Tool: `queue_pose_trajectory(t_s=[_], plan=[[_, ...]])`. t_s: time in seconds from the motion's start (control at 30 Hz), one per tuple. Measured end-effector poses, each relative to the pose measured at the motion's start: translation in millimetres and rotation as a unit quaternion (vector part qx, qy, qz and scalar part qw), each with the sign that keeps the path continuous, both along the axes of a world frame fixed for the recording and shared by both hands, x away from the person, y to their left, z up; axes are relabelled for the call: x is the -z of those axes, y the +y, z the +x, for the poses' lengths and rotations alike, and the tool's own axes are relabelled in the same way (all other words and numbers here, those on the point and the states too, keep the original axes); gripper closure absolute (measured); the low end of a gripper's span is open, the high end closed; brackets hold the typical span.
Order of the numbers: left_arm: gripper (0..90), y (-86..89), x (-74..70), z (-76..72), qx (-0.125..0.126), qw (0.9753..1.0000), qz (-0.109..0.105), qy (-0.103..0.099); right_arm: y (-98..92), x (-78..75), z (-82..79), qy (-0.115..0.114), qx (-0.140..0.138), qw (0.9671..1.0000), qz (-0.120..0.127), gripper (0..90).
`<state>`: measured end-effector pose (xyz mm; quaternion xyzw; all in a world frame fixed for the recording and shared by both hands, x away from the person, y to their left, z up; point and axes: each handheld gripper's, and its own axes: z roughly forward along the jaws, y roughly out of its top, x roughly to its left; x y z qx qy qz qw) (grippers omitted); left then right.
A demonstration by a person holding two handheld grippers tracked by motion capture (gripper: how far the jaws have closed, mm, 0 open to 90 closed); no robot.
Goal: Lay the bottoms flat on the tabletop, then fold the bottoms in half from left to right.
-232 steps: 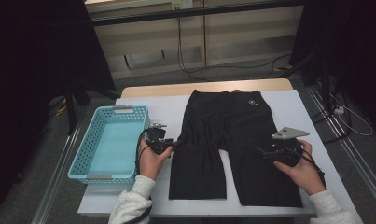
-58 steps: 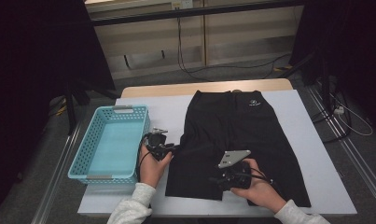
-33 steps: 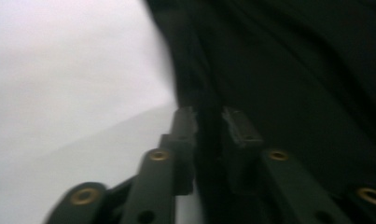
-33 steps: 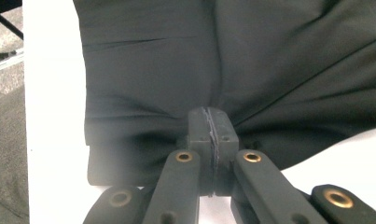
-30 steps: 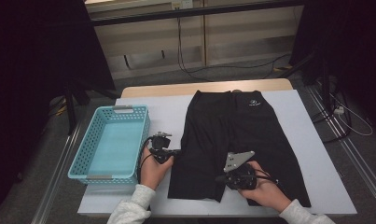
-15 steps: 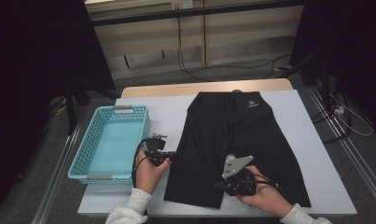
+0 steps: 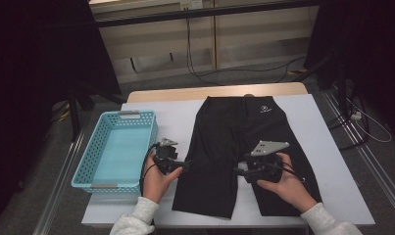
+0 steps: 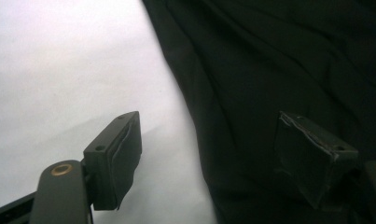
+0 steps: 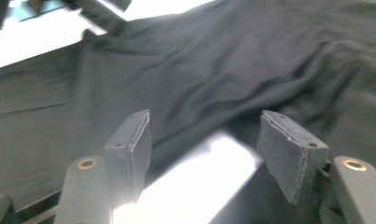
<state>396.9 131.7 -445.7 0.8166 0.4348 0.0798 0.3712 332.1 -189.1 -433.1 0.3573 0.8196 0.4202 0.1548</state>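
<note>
High view: black shorts (image 7: 244, 147) lie flat on the white table (image 7: 327, 147), waistband at the far edge, legs toward the person. The left gripper (image 7: 183, 165) sits at the outer edge of the shorts' left leg, about halfway down it, jaws pointing right toward the cloth. The right gripper (image 7: 239, 171) rests over the gap between the two legs, jaws pointing left, with its grey plate on top. The two grippers face each other across the left leg. A blue basket (image 7: 89, 166) stands on the table just left of the left hand (image 7: 156, 178), apart from the shorts and empty. Nothing lies between either gripper and the cloth.

Left gripper view: the left gripper (image 8: 213, 163) has its jaws spread wide and holds nothing. The shorts' (image 8: 279, 70) edge runs between them: one jaw is over bare table (image 8: 59, 70), the other over black cloth. Whether the jaws touch the surface I cannot tell.

Right gripper view: the right gripper (image 9: 204, 144) is also wide apart and empty. Between its jaws shows a bright strip of table (image 9: 199, 182), with the shorts (image 9: 199, 65) on both sides and wrinkled ahead. The left gripper (image 9: 90, 9) shows blurred at the top left, at the cloth's far edge, with a bit of the basket (image 9: 27, 11) behind.
</note>
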Motion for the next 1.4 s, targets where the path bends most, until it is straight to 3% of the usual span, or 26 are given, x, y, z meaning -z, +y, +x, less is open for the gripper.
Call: queue_pose_trajectory(t_s=[0.17,0.23,0.47,0.77,1.4], plan=[[20.4,1.3,-0.2,-0.1,0.010,0.9999,-0.004,-0.001,-12.1,-1.2,15.5,-0.011,0.050,0.9987,-0.008,26.6],[19.2,1.4,1.1,0.2,0.004,0.9999,-0.012,0.003,-15.3,-2.2,19.9,-0.011,0.062,0.9980,-0.002,22.6],[18.1,0.9,1.1,0.1,0.014,0.9999,-0.007,0.007,-24.2,-5.5,31.9,-0.014,0.096,0.9952,-0.008,17.7],[16.0,2.6,-3.1,-4.6,0.018,0.9998,-0.008,0.004,-22.4,-3.0,42.4,-0.015,0.115,0.9931,-0.018,14.4],[12.6,4.6,1.5,-8.2,0.028,0.9996,-0.002,0.005,-14.0,-8.5,50.9,-0.020,0.108,0.9939,-0.010,13.9]])
